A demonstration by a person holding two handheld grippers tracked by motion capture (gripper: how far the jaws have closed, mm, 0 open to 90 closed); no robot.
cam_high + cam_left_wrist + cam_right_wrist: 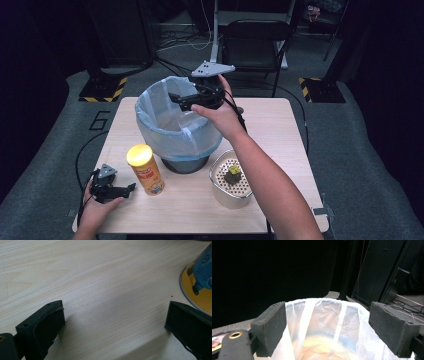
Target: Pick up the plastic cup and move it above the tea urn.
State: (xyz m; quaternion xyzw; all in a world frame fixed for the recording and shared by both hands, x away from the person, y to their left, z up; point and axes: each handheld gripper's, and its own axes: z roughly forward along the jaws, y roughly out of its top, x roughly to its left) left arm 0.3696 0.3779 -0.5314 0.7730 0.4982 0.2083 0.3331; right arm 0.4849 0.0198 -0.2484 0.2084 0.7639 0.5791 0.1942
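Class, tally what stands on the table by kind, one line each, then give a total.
Bin with blue liner: 1
Yellow-lidded can: 1
Perforated metal container: 1
Total: 3

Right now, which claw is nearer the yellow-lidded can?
Left. The left claw sits on the table just beside the can; the right claw hovers over the lined bin.

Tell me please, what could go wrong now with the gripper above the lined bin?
The right gripper hangs open over the bin, close to the thin liner, so a jaw could snag and pull it off the rim. Coming back, the forearm passes above the perforated container and might knock it. The tall yellow can beside the left gripper could tip.
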